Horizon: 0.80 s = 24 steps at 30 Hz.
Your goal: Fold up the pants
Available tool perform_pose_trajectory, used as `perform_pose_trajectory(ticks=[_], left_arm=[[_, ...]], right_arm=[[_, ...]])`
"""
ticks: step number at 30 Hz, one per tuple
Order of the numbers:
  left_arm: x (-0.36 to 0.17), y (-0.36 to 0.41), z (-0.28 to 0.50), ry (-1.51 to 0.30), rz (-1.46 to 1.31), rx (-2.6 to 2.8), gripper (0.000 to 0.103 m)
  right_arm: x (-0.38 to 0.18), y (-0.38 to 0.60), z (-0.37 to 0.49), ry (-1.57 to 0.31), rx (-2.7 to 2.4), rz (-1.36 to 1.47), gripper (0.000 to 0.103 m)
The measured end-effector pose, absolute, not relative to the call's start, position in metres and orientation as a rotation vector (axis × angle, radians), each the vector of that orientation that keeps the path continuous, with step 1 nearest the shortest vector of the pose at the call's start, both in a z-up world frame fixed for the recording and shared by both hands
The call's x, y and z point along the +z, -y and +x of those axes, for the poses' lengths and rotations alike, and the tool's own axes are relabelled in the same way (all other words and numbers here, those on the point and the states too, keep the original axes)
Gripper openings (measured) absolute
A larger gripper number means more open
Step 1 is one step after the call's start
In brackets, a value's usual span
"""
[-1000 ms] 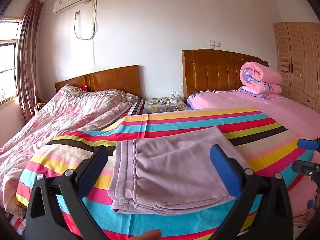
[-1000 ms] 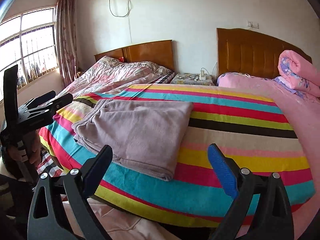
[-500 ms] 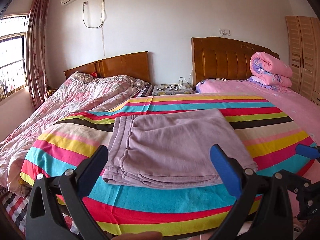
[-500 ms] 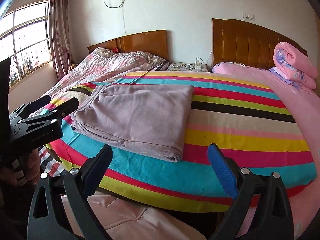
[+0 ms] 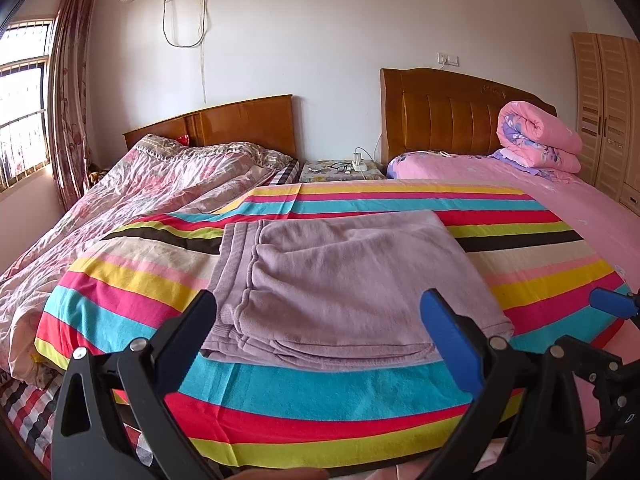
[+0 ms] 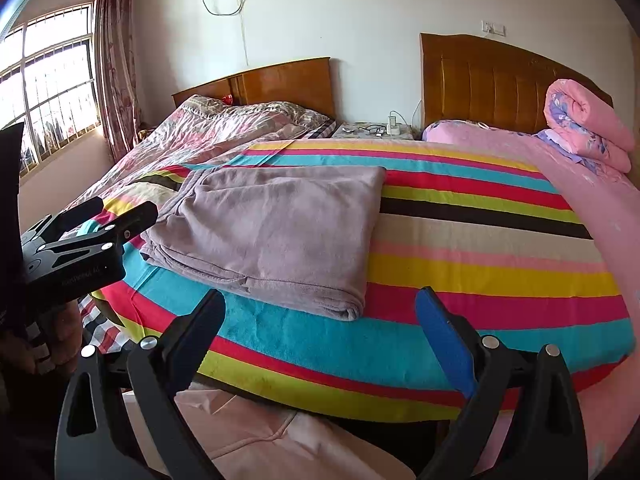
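The pants [image 5: 340, 284] lie folded into a flat, layered rectangle in the centre of the left wrist frame, on the striped blanket [image 5: 360, 392], well clear of both tools. In that view the left gripper [image 5: 320, 316] sits at the bottom of the frame, its fingers spread wide and holding nothing, and the stacked fold edges face it head-on, the waistband running up the rectangle's left side. In the right wrist view the pants [image 6: 272, 232] sit left of centre, so the right gripper [image 6: 320, 312], likewise spread and empty, looks past their right fold; the left one seems squarer to the bundle, though neither is touching it. The rectangle's long axis runs roughly left to right across the frame. The cloth is a soft mauve fleece with a ribbed band, slack and thick at the edges. The blanket is terry-like, in bright bands. The folding looks finished or nearly so. A rolled pink quilt [image 5: 536, 136] rests at upper right.
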State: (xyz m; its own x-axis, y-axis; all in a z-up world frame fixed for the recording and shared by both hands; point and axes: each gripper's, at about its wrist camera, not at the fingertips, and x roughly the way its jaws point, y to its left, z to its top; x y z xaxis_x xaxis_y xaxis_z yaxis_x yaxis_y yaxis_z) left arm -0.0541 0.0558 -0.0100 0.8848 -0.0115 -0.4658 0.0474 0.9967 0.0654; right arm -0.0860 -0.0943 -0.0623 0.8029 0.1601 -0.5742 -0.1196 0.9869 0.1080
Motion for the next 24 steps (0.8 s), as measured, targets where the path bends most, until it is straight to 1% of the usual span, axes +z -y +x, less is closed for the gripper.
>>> perform_pose_trajectory(ticks=[24], left_arm=[[-0.0131, -0.0545, -0.0528, -0.493, 0.079, -0.041, 0.102]], right_arm=[[-0.0661, 0.0952, -0.0849, -0.632, 0.152, 0.074, 0.092]])
